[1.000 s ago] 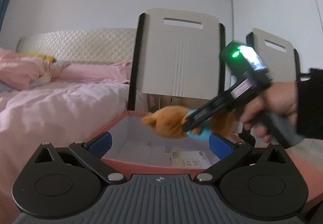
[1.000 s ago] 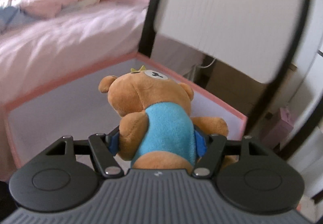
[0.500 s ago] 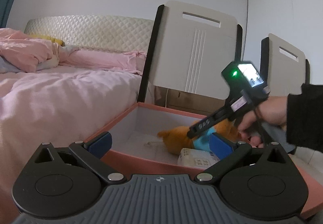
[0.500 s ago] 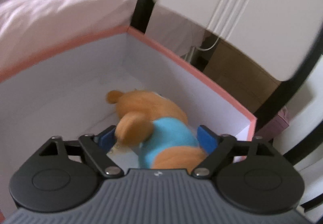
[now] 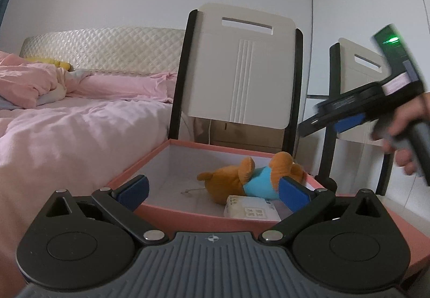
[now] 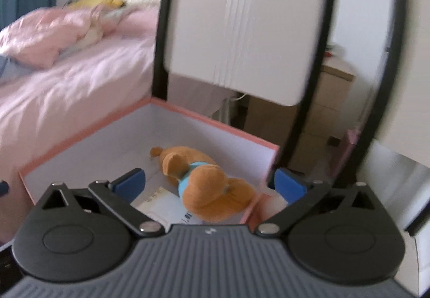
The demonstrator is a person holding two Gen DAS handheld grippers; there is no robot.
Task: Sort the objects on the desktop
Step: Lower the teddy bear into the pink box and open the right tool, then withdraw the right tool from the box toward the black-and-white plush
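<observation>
A brown plush bear in a blue shirt point(image 5: 242, 181) lies on its side inside the pink box point(image 5: 139, 173), next to a white packet point(image 5: 251, 210). The bear point(image 6: 204, 182), the box point(image 6: 80, 143) and the packet point(image 6: 158, 201) also show in the right wrist view. My left gripper point(image 5: 212, 190) is open and empty at the box's near rim. My right gripper point(image 6: 209, 182) is open and empty, raised above the box; in the left wrist view it point(image 5: 346, 116) hovers at the upper right.
Two white chairs with black frames point(image 5: 242, 69) point(image 5: 357, 88) stand behind the box. A bed with pink bedding point(image 5: 67, 115) fills the left side. Cardboard boxes point(image 6: 303, 123) sit behind the chair.
My right gripper carried the bear down into the box, opened and let it go, then lifted away to the right. The bear now lies on its side in the box.
</observation>
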